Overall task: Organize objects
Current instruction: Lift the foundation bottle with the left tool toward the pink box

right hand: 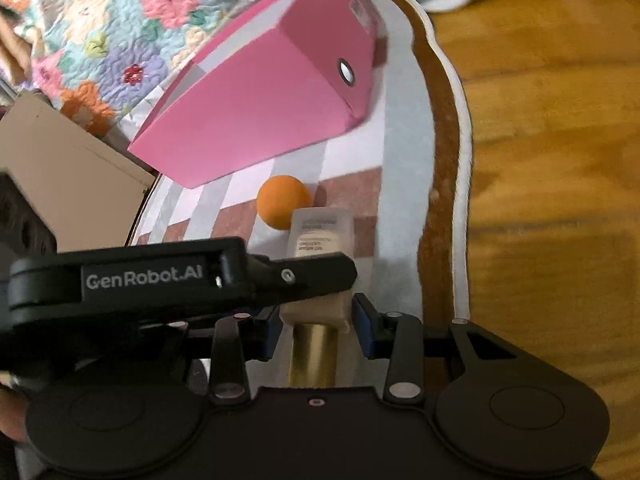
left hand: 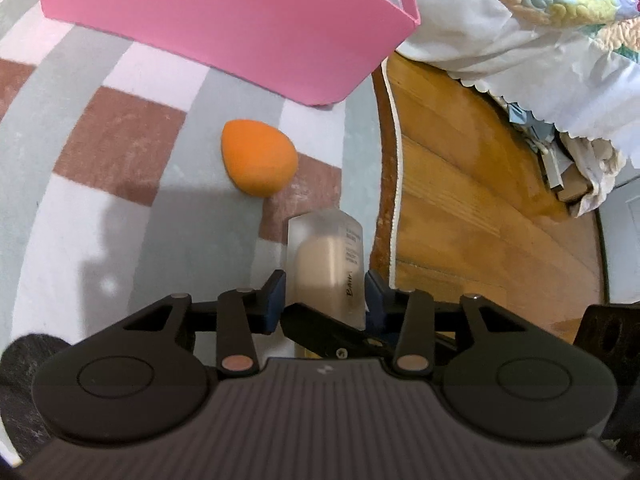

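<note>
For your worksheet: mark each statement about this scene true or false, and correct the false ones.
1. The orange sponge lies on the checked rug, outside the pink box. True.
2. The foundation bottle has a silver cap. False: its cap is gold.
3. The pink box stands on a shelf. False: it rests on the checked rug.
4. The foundation bottle sits between the fingers of the right gripper. True.
5. The orange sponge is inside the pink box. False: it lies on the rug between the bottle and the box.
</note>
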Demonstrator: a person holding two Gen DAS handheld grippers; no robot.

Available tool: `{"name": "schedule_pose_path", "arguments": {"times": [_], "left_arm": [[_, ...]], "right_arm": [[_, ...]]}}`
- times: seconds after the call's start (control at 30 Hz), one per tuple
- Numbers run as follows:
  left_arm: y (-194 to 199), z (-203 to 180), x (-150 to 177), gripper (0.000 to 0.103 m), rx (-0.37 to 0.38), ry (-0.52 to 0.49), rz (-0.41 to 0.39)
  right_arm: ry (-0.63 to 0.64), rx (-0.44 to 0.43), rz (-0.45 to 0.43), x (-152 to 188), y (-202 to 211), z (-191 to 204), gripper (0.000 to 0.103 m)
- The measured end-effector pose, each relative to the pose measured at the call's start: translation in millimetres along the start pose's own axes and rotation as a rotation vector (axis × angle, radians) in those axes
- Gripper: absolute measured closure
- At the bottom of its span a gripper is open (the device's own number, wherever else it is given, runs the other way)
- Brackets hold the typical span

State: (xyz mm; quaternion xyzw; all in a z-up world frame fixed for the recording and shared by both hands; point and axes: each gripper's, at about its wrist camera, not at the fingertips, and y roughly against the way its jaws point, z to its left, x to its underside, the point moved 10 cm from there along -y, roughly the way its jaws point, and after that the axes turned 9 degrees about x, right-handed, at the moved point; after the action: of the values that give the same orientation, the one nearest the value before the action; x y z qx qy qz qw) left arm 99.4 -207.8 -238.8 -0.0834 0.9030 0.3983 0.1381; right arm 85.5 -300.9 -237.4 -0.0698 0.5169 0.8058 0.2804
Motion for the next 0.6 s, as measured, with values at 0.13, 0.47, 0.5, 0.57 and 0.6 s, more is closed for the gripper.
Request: {"name": "schedule_pose_path", "arguments": {"times": [0.13, 0.47, 0.5, 0.57, 0.6], "left_arm": [[2.7, 0.6, 3.6, 0.062, -0.010, -0.016, -0.003], [46.4, -16.6, 18.2, 0.063, -0.031, -0.061, 0.010], [52.2, -19.8, 17.6, 0.063, -0.034, -0.067, 0.009], [63.3, -24.0, 15.3, 0.064, -0.028, -0.065, -0.001], [69.9, -25.7, 13.5, 0.065, -0.012, -0.056, -0.014]], "right_arm": [[0.024, 0.029, -0.005, 4.5, 2.7, 4.9, 0.061], [0.125, 0.039, 0.014, 20.1, 36.8, 34.7, 0.060], [0.140, 0.043, 0.015, 19.7, 41.1, 38.4, 0.060], [0.188, 0.060, 0.014, 19.7, 50.4, 50.3, 0.060], [0.207, 0.069, 0.009, 19.7, 54.0, 54.9, 0.058]]}}
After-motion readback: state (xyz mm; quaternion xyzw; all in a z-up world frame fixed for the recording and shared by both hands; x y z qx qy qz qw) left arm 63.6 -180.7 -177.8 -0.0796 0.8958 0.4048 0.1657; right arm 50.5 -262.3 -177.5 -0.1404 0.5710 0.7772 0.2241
